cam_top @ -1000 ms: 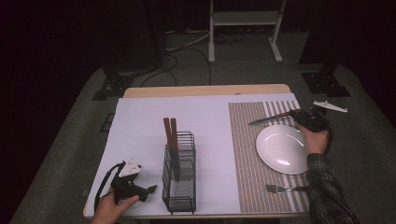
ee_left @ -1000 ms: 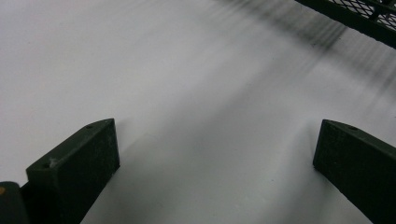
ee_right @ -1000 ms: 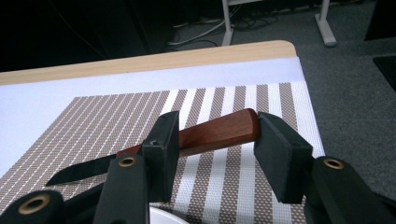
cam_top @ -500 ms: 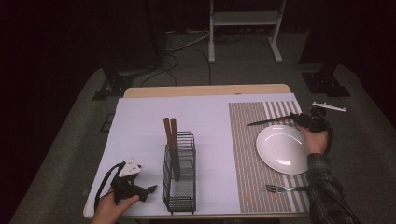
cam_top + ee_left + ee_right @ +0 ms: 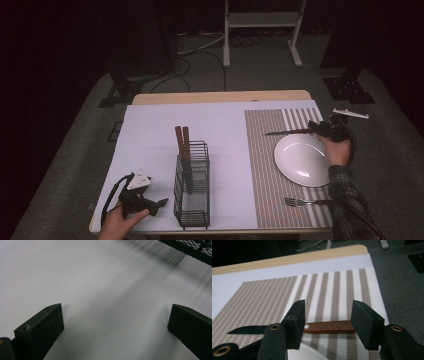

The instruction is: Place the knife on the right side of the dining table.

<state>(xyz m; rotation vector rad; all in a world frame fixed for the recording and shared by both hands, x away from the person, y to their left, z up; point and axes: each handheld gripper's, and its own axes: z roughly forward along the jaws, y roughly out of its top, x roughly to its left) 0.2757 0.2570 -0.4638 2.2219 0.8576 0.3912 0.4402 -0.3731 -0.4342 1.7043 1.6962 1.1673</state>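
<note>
The knife lies on the striped mat above the plate, the right gripper has just been opening around its handle, the left gripper rests released, and two utensils remain in the rack.

Overhead light keeps the table bright against a black room, the plate gleams faintly, soft streaked shadows blur beside the wire rack, and the placemat stripes smear.
</note>
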